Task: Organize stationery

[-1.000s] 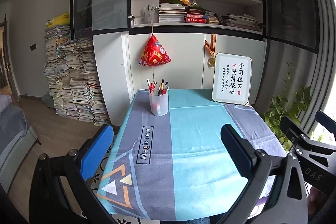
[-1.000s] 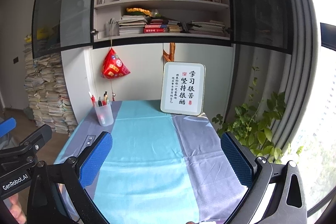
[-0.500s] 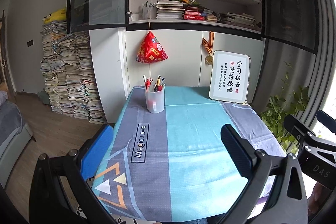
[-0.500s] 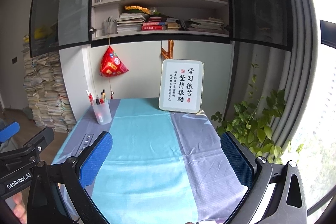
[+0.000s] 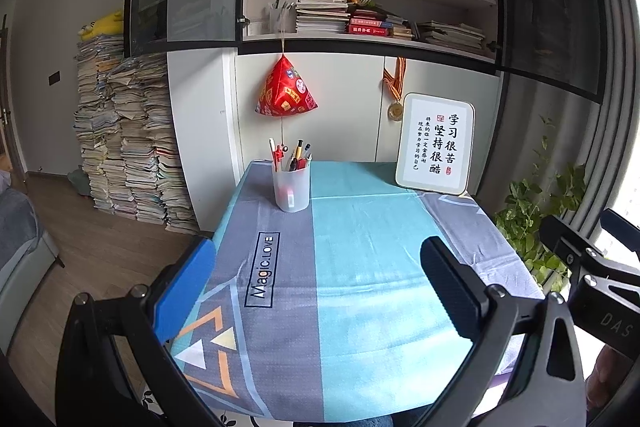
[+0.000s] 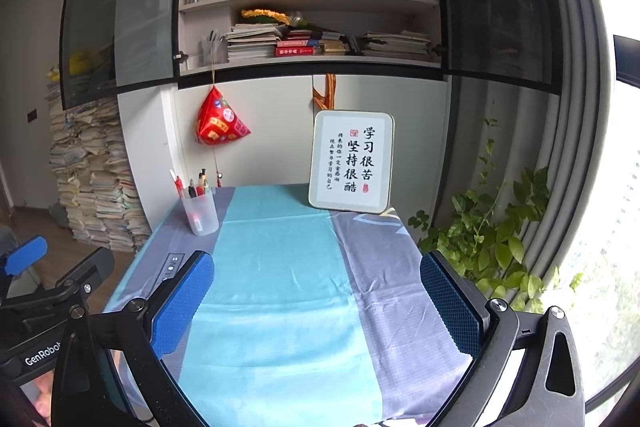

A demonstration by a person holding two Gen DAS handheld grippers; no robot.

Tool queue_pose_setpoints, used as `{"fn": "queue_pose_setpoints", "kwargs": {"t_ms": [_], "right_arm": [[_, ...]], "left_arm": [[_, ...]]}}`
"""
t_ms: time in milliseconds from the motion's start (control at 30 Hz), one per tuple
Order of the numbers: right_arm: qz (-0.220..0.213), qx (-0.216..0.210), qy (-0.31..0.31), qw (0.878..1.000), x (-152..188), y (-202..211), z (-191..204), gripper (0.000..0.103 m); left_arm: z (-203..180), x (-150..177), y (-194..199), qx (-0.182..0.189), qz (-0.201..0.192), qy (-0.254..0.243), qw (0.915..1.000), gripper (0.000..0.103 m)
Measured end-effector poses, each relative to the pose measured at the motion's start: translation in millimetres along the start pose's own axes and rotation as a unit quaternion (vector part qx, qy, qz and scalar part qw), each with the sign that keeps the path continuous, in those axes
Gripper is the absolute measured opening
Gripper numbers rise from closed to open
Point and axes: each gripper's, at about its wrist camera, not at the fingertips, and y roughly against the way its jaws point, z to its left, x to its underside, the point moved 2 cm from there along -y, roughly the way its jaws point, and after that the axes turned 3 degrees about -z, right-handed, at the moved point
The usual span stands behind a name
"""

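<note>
Bookshelves and a white cabinet back a tabletop (image 5: 360, 267) under a grey and teal cloth.

Left wrist view: left hand-held gripper (image 5: 316, 291) spread wide, nothing between its pads. A translucent pen cup (image 5: 291, 187) stands upright at the far left of the tabletop, pens (image 5: 298, 155) upright inside. A framed calligraphy sign (image 5: 435, 149) leans at the far right.

Right wrist view: right hand-held gripper (image 6: 316, 303) also wide and empty. No loose stationery is visible.

Judgement: task looks finished or not yet begun; any next move calls for reaching to the cup. Near tabletop edge is cut off; pen count is unclear.
</note>
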Motion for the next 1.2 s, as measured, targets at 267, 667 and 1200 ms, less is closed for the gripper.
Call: {"fn": "queue_pose_setpoints", "kwargs": {"t_ms": [267, 667, 1200], "right_arm": [[0.004, 0.005, 0.000, 1.000, 2.0, -2.5, -2.7, 0.103], [0.004, 0.006, -0.001, 1.000, 3.8, -2.1, -4.2, 0.103], [0.009, 0.006, 0.001, 1.000, 9.9, -2.1, -5.1, 0.103]], "left_arm": [[0.5, 1.4, -0.4, -0.005, 0.003, -0.004, 1.0000, 0.102], [0.5, 4.1, 1.3, -0.003, 0.007, 0.000, 1.0000, 0.102], [-0.1, 5.7, -1.1, -0.002, 0.012, -0.003, 0.9999, 0.102]]}}
